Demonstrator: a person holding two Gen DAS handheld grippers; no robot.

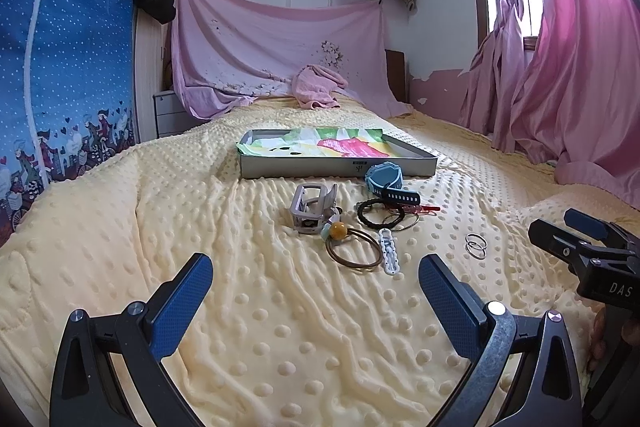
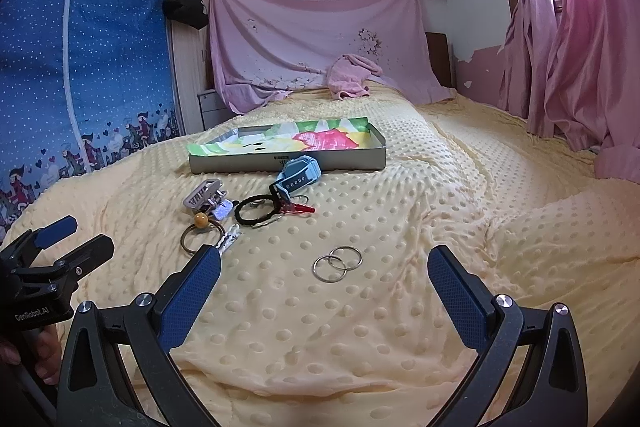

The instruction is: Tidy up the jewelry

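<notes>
- Jewelry lies scattered on the yellow dotted blanket (image 1: 260, 307) of a bed, just ahead of both claws and in front of a shallow tray.
- Left claw (image 1: 316, 287) hovers low over the blanket with its blue-padded fingers (image 1: 184, 291) spread wide apart, gripping nothing.
- Right claw (image 2: 324, 287) is likewise splayed wide and empty — a pair of linked silver rings (image 2: 337, 263) sits between its fingertips in the right wrist view.
- In the left wrist view those rings (image 1: 476, 245) lie off to the right, apart from the main cluster.
- Nearest the left claw: a bronze bangle (image 1: 354, 251) with an amber bead (image 1: 338, 229) at its rim, and a white chain-like clip (image 1: 389, 251) just beside it.
- Behind these, a grey claw-type hair clip (image 1: 312, 205) stands next to a black hair tie (image 1: 376, 213), which overlaps thin gold hoops and a small red clip (image 1: 426, 209).
- A blue watch (image 1: 386, 179) with a dark strap rests against the front wall of the tray.
- The grey tray (image 1: 288, 169) is lined with a bright green, pink and yellow sheet — no jewelry is visible inside it.
- Further out: a pink towel (image 1: 318, 87) at the head of the bed, pink curtains (image 1: 560, 67) on the right, a blue dotted wardrobe cover (image 1: 72, 47) on the left.
</notes>
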